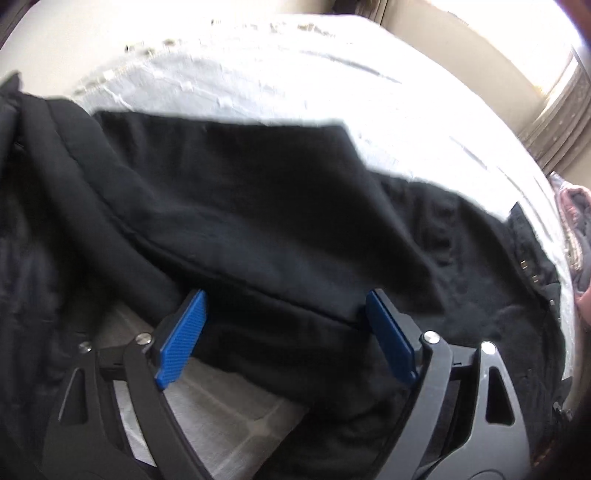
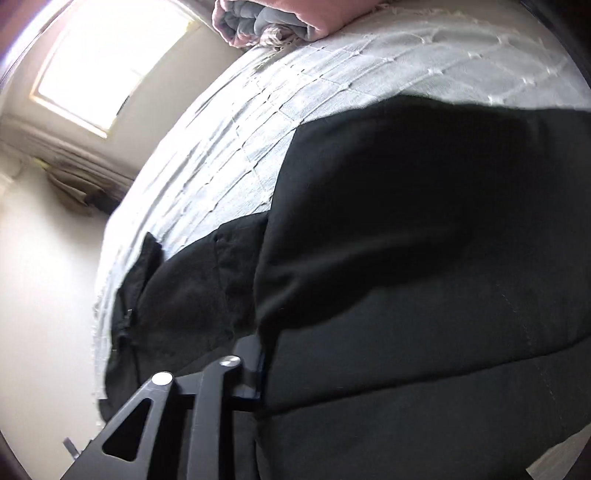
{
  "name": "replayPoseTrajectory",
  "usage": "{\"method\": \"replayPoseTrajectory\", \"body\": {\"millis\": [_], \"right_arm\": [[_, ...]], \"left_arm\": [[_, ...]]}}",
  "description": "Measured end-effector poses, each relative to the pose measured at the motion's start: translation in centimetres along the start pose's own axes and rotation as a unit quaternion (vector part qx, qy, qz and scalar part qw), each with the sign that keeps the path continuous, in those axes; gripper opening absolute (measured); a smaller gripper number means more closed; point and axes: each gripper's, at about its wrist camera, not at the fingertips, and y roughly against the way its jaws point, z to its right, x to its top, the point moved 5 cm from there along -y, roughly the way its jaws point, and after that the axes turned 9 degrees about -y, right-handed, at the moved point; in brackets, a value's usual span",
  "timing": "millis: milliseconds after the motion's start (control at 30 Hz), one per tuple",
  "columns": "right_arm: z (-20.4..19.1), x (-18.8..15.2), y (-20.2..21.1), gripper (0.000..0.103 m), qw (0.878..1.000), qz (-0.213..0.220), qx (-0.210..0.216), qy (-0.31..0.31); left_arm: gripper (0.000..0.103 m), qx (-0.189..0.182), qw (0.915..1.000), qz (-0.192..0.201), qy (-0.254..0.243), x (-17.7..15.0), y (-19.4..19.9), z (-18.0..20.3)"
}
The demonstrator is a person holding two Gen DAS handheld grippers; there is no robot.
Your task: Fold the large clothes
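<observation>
The black garment lies spread across the white bedspread, covering most of the near side of the bed. Your left wrist view shows one folded panel laid over the rest, its straight far edge running across the white cover, with a thick hem or seam passing just ahead of your tool. At the right edge of that view, small metal snaps or zipper teeth show on the fabric.

Your left gripper points steeply down at the garment. Its jaws are spread wide; the blue pads stand to either side of the hem, and the pictures do not show them pressing on the cloth. A strip of the bedspread shows beneath the left finger.

Your right gripper is mostly buried. Only one dark finger and its linkage show; black fabric drapes over the rest and fills the right half of that view. You cannot tell from this view how its jaws stand, or whether cloth is pinched between them.

Beyond the garment: a pile of pink and grey cloth at the far bed edge, a bright window in the wall, and crumpled beige fabric below it.
</observation>
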Motion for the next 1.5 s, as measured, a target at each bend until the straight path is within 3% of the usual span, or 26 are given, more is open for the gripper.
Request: {"method": "replayPoseTrajectory", "body": {"millis": [67,133,200,267,333,400,567,633,700,767,800,833,900,933,1067,1167,1300,1400,1500], "right_arm": [[-2.1,0.7,0.6,0.012,0.997,0.025,-0.042,0.064],[-4.8,1.8,1.2,0.010,0.982,0.059,-0.088,0.156],[-6.7,2.8,2.1,0.008,0.970,0.088,-0.117,0.195],[-7.3,6.0,2.9,0.007,0.955,0.127,-0.149,0.222],[-8.8,7.3,4.2,0.007,0.941,0.174,-0.169,0.237],[-9.7,8.7,6.4,0.007,0.938,0.223,-0.166,0.209],[-4.4,11.2,9.7,0.007,0.925,0.283,-0.204,0.153],[-2.5,11.6,7.6,0.010,0.929,0.247,-0.223,0.159],[-0.2,10.9,3.5,0.015,0.943,0.154,-0.234,0.179],[0.7,9.2,1.4,0.021,0.948,0.119,-0.222,0.193],[1.4,8.8,2.3,0.035,0.953,0.128,-0.202,0.186],[1.9,8.5,3.2,0.063,0.960,0.129,-0.179,0.173],[2.5,7.5,4.9,0.094,0.975,0.107,-0.112,0.156],[2.7,6.4,5.6,0.096,0.980,0.084,-0.085,0.158],[3.7,1.4,8.0,0.096,0.972,0.038,-0.102,0.208],[6.2,-5.2,10.8,0.096,0.969,-0.033,-0.080,0.232],[10.2,-11.7,14.8,0.096,0.971,-0.074,-0.052,0.221],[13.4,-15.5,17.8,0.096,0.979,-0.098,-0.019,0.179],[16.1,-17.7,19.8,0.096,0.983,-0.092,-0.021,0.155]], "left_arm": [[0.086,0.025,0.9996,0.008,-0.014,0.4,-1.1,1.0],[0.073,0.053,0.9978,0.018,-0.036,1.1,-1.2,2.0],[0.048,0.088,0.9939,0.034,-0.058,2.0,-1.2,3.1],[0.040,0.100,0.9925,0.036,-0.060,2.9,-1.8,4.2],[0.035,0.090,0.9938,0.044,-0.047,3.7,-2.3,5.5],[0.033,0.071,0.9945,0.056,-0.052,4.4,-2.6,7.4],[0.033,0.017,0.9927,0.077,-0.091,6.9,-2.8,12.1],[0.033,0.017,0.9922,0.079,-0.095,7.2,-3.4,12.9],[0.035,0.024,0.9910,0.080,-0.105,6.4,-3.3,12.7],[0.044,0.010,0.9900,0.082,-0.114,5.5,-2.3,12.2],[0.050,-0.004,0.9895,0.083,-0.119,5.1,-1.5,11.8],[0.052,-0.014,0.9891,0.082,-0.122,5.1,-1.0,10.9],[0.062,-0.033,0.9894,0.074,-0.121,3.8,0.5,9.8],[0.063,-0.044,0.9895,0.064,-0.121,2.8,1.3,9.1],[0.064,-0.076,0.9888,0.012,-0.127,-2.1,3.4,7.2],[0.064,-0.095,0.9832,-0.033,-0.152,-6.6,5.3,5.8],[0.064,-0.148,0.9732,-0.050,-0.169,-12.1,9.9,3.6],[0.065,-0.159,0.9694,-0.051,-0.180,-15.0,13.0,2.1],[0.065,-0.167,0.9681,-0.045,-0.181,-17.1,15.8,0.4]]}}
